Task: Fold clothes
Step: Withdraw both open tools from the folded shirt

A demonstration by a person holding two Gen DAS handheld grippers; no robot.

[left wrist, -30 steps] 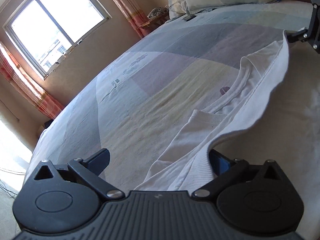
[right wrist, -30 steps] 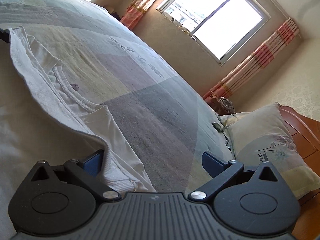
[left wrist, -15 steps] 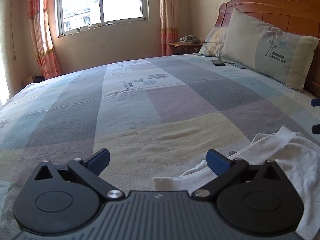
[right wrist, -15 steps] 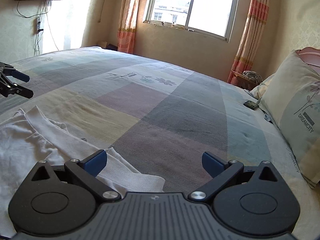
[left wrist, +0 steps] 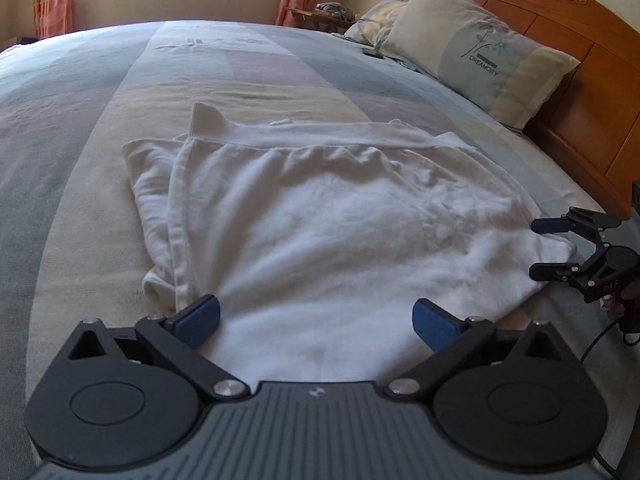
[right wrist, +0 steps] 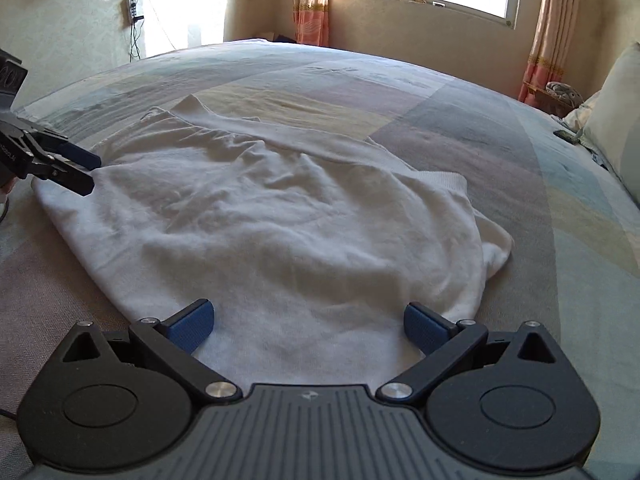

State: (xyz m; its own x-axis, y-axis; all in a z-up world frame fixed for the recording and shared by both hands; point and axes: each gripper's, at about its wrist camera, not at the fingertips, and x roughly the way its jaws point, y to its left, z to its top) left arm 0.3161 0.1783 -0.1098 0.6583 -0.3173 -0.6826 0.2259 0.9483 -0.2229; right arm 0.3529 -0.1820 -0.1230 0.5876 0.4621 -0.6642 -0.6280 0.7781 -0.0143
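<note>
Left wrist view: my left hand-held gripper hung released, blue ribbed pads spread over the soft, crumpled white shirt folded on the pastel-checked bed. The pillow read "DREAMCITY".

Right wrist view: my right hand-held gripper was likewise released above the shirt's near edge.
</note>
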